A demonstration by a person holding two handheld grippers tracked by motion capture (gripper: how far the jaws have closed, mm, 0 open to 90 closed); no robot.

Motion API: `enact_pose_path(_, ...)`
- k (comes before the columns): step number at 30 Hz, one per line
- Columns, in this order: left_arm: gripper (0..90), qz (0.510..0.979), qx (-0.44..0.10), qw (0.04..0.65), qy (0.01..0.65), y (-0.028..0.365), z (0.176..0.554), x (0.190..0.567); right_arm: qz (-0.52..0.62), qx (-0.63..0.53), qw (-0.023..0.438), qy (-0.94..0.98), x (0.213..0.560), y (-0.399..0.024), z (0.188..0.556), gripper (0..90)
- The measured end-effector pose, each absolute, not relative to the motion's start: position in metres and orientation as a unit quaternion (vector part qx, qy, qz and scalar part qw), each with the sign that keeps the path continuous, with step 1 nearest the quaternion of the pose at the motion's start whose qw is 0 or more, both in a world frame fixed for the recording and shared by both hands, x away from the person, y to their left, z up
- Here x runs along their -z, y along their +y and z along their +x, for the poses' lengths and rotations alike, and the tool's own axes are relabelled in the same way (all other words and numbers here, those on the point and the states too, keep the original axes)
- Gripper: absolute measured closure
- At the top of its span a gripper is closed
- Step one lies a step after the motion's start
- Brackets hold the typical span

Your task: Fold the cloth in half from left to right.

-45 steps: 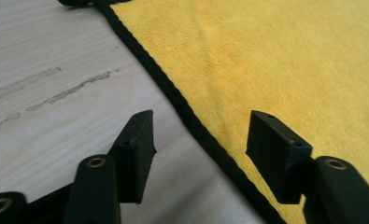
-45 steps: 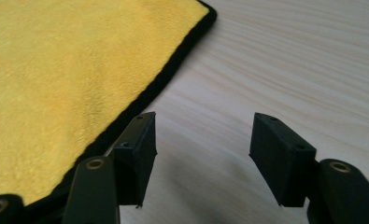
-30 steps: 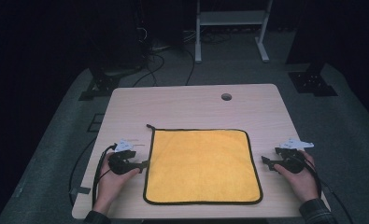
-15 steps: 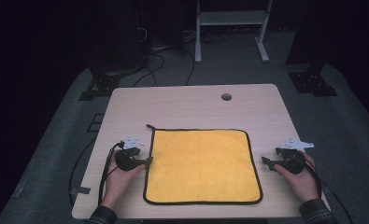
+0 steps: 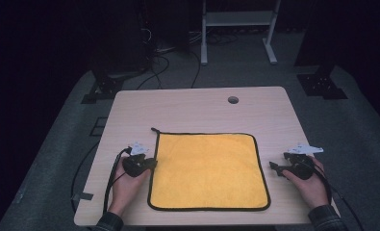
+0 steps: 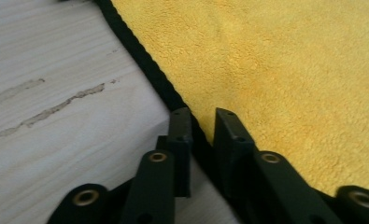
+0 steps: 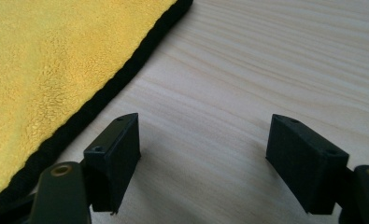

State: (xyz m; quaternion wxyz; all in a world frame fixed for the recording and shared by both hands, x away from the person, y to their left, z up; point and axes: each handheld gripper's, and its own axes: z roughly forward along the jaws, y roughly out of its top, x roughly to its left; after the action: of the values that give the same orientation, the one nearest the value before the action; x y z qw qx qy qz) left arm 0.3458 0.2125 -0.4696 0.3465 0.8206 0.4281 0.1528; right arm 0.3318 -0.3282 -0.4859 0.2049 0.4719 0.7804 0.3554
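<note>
The square yellow microfibre cloth with black piping (image 5: 208, 170) lies flat mid-table. At its left edge, the left gripper (image 6: 202, 122) has just been closing and pinches the piping; a shallow bite may slip. Off its right edge, the right gripper (image 7: 203, 140) gapes empty over the pale wooden table (image 5: 187, 108), risking an uneven lift.

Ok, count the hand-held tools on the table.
2: the left tool at the yellow cloth's left edge, the right tool just off its right edge.

Dim room, dark around the lit table (image 5: 197, 108); close views bright, soft-focused, with faint shadows under the jaws.
</note>
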Motion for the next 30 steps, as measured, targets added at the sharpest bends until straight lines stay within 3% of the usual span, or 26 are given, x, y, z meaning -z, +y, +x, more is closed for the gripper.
enact_pose_path(6, 86.9, 0.818, -0.139, 0.347, 0.437, 0.211, 0.346, 0.469, 0.471, -0.356, 0.205, 0.781, 0.486, -0.328, 0.332, 24.7)
enact_pose_path(13, 87.5, 0.803, -0.111, 0.37, 0.453, 0.222, 0.35, 0.469, 0.469, -0.356, 0.204, 0.782, 0.486, -0.329, 0.332, 24.8)
enact_pose_path(30, 87.6, 0.774, -0.137, 0.376, 0.49, 0.266, 0.351, 0.454, 0.468, -0.356, 0.203, 0.783, 0.486, -0.329, 0.332, 24.8)
